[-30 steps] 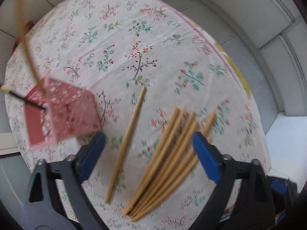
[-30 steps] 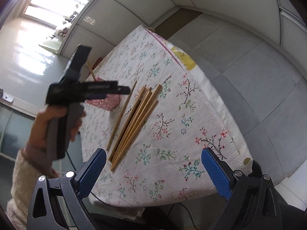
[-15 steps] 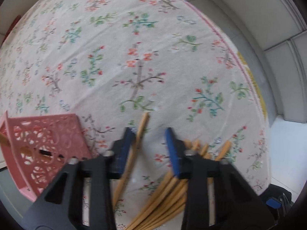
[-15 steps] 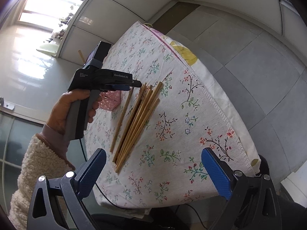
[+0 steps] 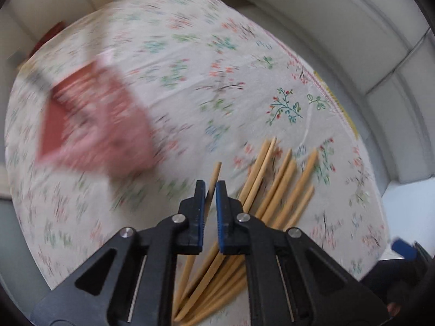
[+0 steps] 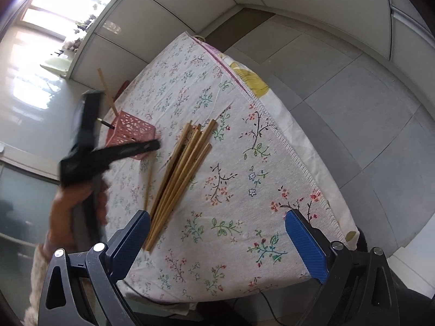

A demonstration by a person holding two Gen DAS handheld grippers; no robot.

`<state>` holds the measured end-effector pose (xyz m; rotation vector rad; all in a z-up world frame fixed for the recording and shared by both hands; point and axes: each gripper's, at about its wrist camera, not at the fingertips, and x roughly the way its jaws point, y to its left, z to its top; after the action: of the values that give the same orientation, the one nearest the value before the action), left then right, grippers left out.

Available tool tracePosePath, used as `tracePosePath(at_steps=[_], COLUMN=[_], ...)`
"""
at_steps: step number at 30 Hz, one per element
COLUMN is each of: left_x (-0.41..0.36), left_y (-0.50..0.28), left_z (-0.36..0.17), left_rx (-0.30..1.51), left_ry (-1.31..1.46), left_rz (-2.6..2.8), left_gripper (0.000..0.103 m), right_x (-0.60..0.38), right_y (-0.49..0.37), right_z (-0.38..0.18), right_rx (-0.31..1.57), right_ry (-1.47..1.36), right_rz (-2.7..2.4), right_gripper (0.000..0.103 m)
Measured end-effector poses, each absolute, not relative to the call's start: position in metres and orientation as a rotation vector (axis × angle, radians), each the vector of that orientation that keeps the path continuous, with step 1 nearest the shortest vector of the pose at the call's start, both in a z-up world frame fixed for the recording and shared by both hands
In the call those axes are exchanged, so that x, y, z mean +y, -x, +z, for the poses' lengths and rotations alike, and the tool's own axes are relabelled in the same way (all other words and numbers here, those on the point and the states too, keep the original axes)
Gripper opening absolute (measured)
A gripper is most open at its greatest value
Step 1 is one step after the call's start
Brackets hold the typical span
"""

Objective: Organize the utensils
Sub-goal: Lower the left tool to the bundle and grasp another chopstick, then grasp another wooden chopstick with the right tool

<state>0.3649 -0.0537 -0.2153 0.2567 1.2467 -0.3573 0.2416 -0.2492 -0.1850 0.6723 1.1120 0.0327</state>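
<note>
Over the floral tablecloth (image 6: 233, 190), my left claw (image 5: 210, 187) pinches one chopstick (image 5: 214, 174) beside the chopstick pile (image 5: 274, 187); my right claw (image 6: 217, 233) hangs wide open.

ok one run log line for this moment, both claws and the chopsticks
left claw: shut on single chopstick | right claw: open, holding nothing | chopstick pile: on tablecloth | pink holder: chopstick inside
</note>
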Motion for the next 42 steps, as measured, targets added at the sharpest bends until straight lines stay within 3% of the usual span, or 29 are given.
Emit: tracePosePath(at_steps=[7, 11, 14, 23, 32, 33, 35, 36, 42], left_x=[0.036, 0.059, 0.077, 0.100, 0.108, 0.106, 0.100, 0.096, 0.061], left_y=[-0.314, -0.297, -0.282, -0.280, -0.289, -0.292, -0.303, -0.311, -0.352], left_z=[-0.160, -0.143, -0.134, -0.136, -0.148, -0.153, -0.168, -0.178, -0.234], left_rx=[1.041, 0.944, 0.902, 0.890, 0.946, 0.975, 1.057, 1.111, 1.327], left_ry=[-0.054, 0.017, 0.053, 0.100, 0.140, 0.138, 0.133, 0.122, 0.032], left_rz=[-0.320, -0.315, -0.340, -0.354, -0.354, -0.357, -0.365, -0.347, -0.254], left_gripper=[0.007, 0.006, 0.006, 0.006, 0.007, 0.009, 0.029, 0.034, 0.036], right_x=[-0.239, -0.230, -0.220, -0.194, -0.178, -0.177, -0.174, -0.174, -0.179], right_y=[-0.281, -0.319, -0.338, -0.370, -0.387, -0.389, -0.392, -0.393, -0.385], right_z=[-0.185, -0.201, -0.219, -0.240, -0.243, -0.243, -0.240, -0.239, -0.238], right_rx=[1.134, 1.235, 1.332, 1.428, 1.458, 1.463, 1.474, 1.476, 1.546], right_ry=[-0.749, -0.799, -0.852, -0.798, -0.639, -0.615, -0.525, -0.449, -0.202], right_rz=[-0.037, -0.103, -0.140, -0.304, -0.391, -0.384, -0.375, -0.383, -0.324], right_gripper=[0.088, 0.054, 0.034, 0.018, 0.009, 0.009, 0.008, 0.007, 0.008])
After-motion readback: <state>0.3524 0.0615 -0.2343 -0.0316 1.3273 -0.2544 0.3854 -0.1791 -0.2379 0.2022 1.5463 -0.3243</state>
